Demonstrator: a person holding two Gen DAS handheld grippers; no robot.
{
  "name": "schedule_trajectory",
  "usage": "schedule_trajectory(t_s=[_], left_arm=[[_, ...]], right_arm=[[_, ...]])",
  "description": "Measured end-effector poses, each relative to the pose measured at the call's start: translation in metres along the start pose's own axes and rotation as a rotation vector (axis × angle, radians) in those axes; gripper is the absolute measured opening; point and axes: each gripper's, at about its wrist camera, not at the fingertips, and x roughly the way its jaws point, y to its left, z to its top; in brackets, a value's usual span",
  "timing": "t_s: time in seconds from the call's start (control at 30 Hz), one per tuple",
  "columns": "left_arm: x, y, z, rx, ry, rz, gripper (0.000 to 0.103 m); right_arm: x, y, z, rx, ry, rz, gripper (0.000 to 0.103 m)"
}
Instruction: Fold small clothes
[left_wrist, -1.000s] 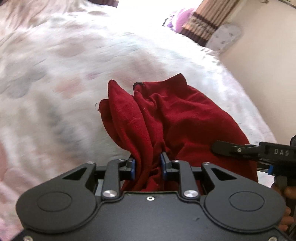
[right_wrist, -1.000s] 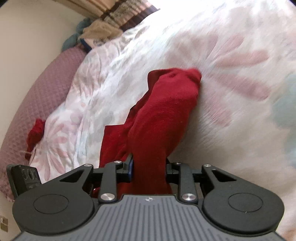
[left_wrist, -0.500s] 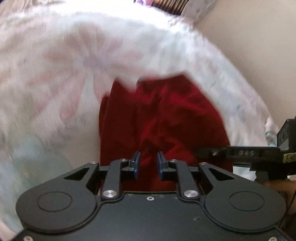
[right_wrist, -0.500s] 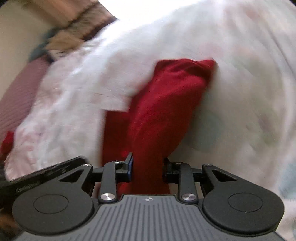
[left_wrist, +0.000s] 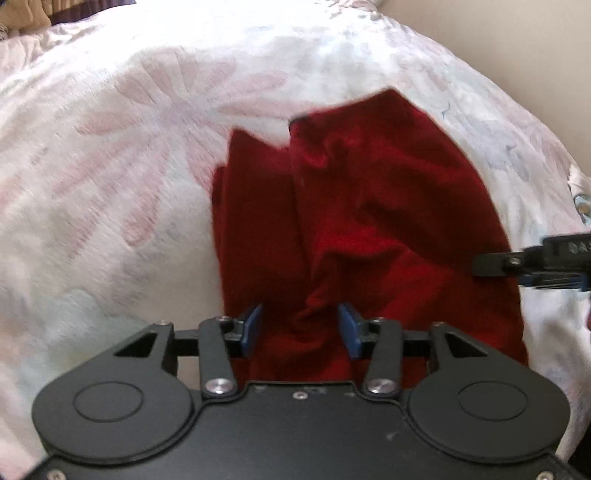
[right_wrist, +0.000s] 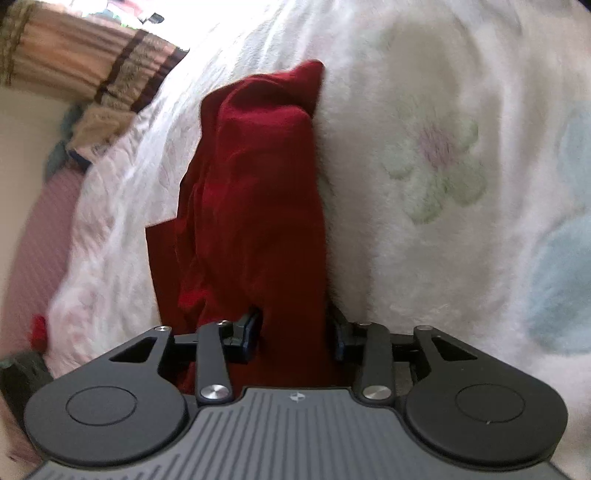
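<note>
At the bottom centre of each wrist view, the left gripper (left_wrist: 299, 326) and the right gripper (right_wrist: 295, 332) are letting go: both sets of jaws have just been opening, pads now standing clear of the red garment (left_wrist: 354, 221) bunched between them. The fold is likely being laid down. Beyond, the cloth is lying rumpled, stretching up mid-frame across the floral blanket (left_wrist: 129, 147).
</note>
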Motion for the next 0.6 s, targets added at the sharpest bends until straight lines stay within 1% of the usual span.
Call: schedule_trajectory(t_s=[0.03, 0.07, 0.13, 0.17, 0.2, 0.23, 0.27, 0.33, 0.37, 0.4, 0.43, 0.47, 0.5, 0.53, 0.57, 0.6], left_arm=[[-0.007, -0.001, 0.001, -0.002, -0.013, -0.004, 0.048], [-0.015, -0.002, 0.003, -0.006, -0.03, -0.012, 0.048], [-0.026, -0.008, 0.006, -0.013, -0.058, -0.019, 0.05], [-0.031, -0.009, 0.004, -0.011, -0.066, -0.02, 0.051], [-0.033, -0.012, 0.001, -0.003, -0.067, -0.024, 0.051], [-0.035, -0.014, -0.004, 0.012, -0.063, -0.027, 0.051], [-0.036, -0.017, -0.01, 0.03, -0.055, -0.029, 0.052], [-0.029, -0.021, -0.026, 0.069, -0.018, -0.025, 0.053], [-0.024, -0.02, -0.034, 0.082, 0.018, -0.01, 0.054], [-0.01, -0.019, -0.044, 0.087, 0.083, 0.023, 0.054], [-0.003, -0.017, -0.055, 0.085, 0.112, 0.032, 0.055], [-0.001, -0.016, -0.063, 0.092, 0.104, 0.036, 0.058], [-0.002, -0.017, -0.071, 0.115, 0.091, 0.047, 0.059], [-0.005, -0.021, -0.076, 0.145, 0.088, 0.065, 0.061], [-0.008, -0.024, -0.078, 0.165, 0.088, 0.082, 0.064], [-0.01, -0.025, -0.079, 0.176, 0.091, 0.09, 0.064]], right_arm=[[-0.01, 0.008, 0.0, -0.032, -0.028, -0.04, 0.047], [-0.025, 0.016, -0.002, -0.069, -0.074, -0.091, 0.047], [-0.047, 0.032, -0.009, -0.13, -0.165, -0.158, 0.047], [-0.054, 0.042, -0.013, -0.167, -0.197, -0.172, 0.047], [-0.058, 0.048, -0.018, -0.201, -0.208, -0.176, 0.046], [-0.058, 0.058, -0.024, -0.238, -0.204, -0.177, 0.039], [-0.056, 0.068, -0.033, -0.271, -0.186, -0.177, 0.03], [-0.047, 0.081, -0.051, -0.317, -0.142, -0.182, 0.028], [-0.037, 0.085, -0.062, -0.343, -0.106, -0.184, 0.028], [-0.024, 0.087, -0.073, -0.364, -0.064, -0.191, 0.027], [-0.01, 0.083, -0.082, -0.37, -0.015, -0.215, 0.026], [0.003, 0.078, -0.091, -0.363, 0.029, -0.249, 0.025], [0.01, 0.072, -0.099, -0.36, 0.035, -0.266, 0.022], [0.012, 0.066, -0.109, -0.367, 0.014, -0.276, 0.021], [0.01, 0.065, -0.113, -0.369, -0.002, -0.285, 0.014], [0.007, 0.065, -0.114, -0.363, -0.006, -0.288, 0.012]])
